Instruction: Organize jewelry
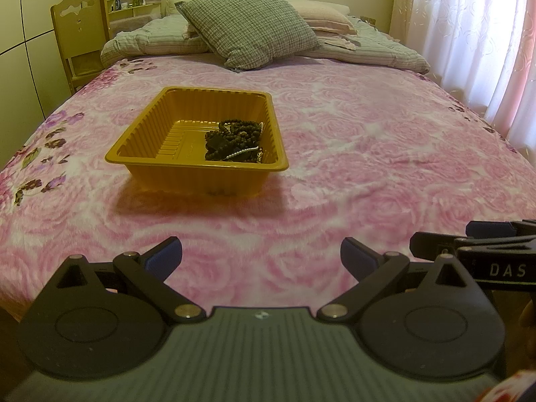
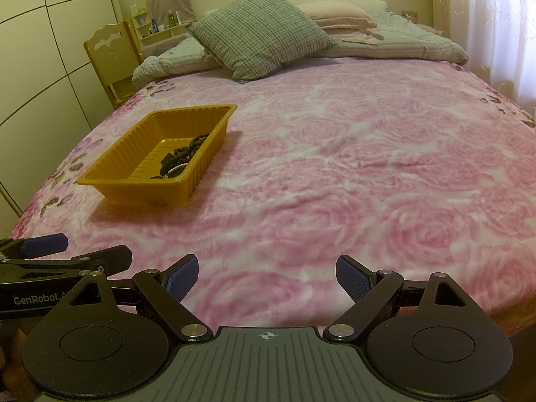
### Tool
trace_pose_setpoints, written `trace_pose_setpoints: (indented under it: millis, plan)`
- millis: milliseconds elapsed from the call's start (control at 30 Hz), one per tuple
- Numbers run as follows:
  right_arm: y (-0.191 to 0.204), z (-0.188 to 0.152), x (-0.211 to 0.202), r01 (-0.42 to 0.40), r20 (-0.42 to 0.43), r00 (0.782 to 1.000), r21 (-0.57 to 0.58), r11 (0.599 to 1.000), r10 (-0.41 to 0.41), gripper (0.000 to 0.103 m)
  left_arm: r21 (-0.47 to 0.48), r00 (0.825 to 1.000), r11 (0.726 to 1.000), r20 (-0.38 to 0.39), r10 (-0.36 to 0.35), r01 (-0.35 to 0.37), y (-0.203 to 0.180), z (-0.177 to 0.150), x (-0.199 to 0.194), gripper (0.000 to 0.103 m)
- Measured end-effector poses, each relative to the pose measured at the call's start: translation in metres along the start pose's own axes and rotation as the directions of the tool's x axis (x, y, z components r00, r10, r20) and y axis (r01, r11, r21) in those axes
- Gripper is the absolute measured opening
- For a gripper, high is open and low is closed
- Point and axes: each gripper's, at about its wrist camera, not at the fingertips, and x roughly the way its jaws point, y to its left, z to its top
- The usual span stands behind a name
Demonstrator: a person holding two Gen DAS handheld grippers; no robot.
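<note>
Both grippers wait over the bed, jaws wide apart.
Left gripper [image 1: 261, 258] and right gripper [image 2: 267, 276] grip nothing; beaded jewelry [image 1: 234, 140] sits heaped in the yellow tray [image 1: 140, 164] on the pink rose blanket [image 1: 368, 167].

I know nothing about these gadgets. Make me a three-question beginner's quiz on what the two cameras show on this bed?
1. True or false: the left claw is gripping a necklace.
2. Where does the jewelry lie in the yellow plastic tray? A) spread evenly over the floor B) heaped at one end C) hanging over the rim
3. Fill in: the tray stands on a pink rose-patterned ____.

Key:
1. False; both it and the right claw stand open with nothing between their pads.
2. B; dark beads and a white pearl strand are piled at one end, the rest of the floor is bare.
3. Blanket.
</note>
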Motion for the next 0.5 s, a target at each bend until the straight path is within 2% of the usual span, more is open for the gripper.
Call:
trace_pose_setpoints:
  millis: [500]
  plan:
    - [-0.0001, -0.001, 0.0004, -0.001, 0.0, 1.0, 0.002, 1.0, 0.001, 0.089, -0.018, 1.0, 1.0, 0.023, -0.005, 0.005, 0.003, -0.004, -0.0013, 0.101]
